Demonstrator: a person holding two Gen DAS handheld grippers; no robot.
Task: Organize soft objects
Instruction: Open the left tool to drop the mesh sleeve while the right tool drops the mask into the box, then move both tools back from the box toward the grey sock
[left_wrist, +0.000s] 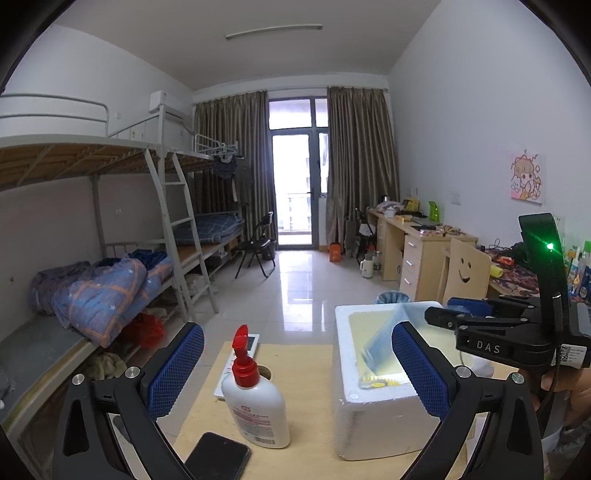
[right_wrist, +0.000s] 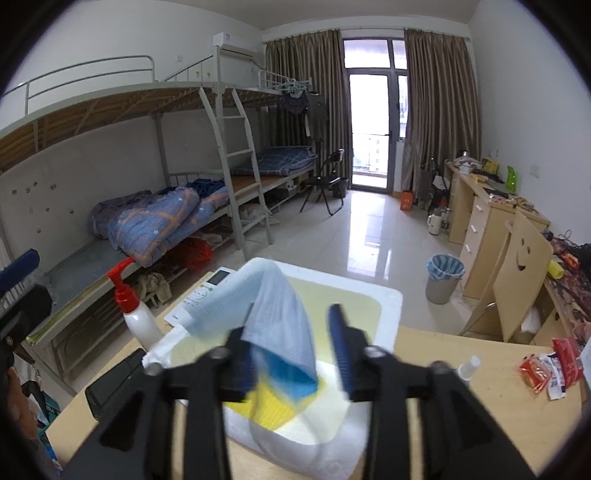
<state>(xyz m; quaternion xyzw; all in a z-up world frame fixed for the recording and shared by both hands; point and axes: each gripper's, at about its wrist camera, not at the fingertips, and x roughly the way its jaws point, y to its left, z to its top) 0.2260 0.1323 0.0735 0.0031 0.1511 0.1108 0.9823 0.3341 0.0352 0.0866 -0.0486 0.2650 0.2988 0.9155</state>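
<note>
**Right wrist view: cloth dropping into the foam box**

Right wrist view, nearest first: the right gripper (right_wrist: 293, 360) has its jaws parted, and a blurred light-blue cloth (right_wrist: 273, 317) with a darker blue and yellow lower end lies between them, against the left pad and clear of the right one. The cloth hangs into the white foam box (right_wrist: 388, 306), whose pale yellow inside holds nothing else that can be made out. Just left of the box stand a white pump bottle (right_wrist: 138, 314) with a red pump and a white remote control (right_wrist: 207, 291), on the wooden table (right_wrist: 480, 398). Red snack packets (right_wrist: 550, 365) lie on the table to the right.

From the left wrist, the left gripper (left_wrist: 297, 373) is spread wide with nothing between its blue pads; a dark phone (left_wrist: 218, 458) lies beside the bottle.

Farther off, a grey waste bin (right_wrist: 443, 277) with a blue liner stands on the tiled floor; its contents are not visible.
</note>
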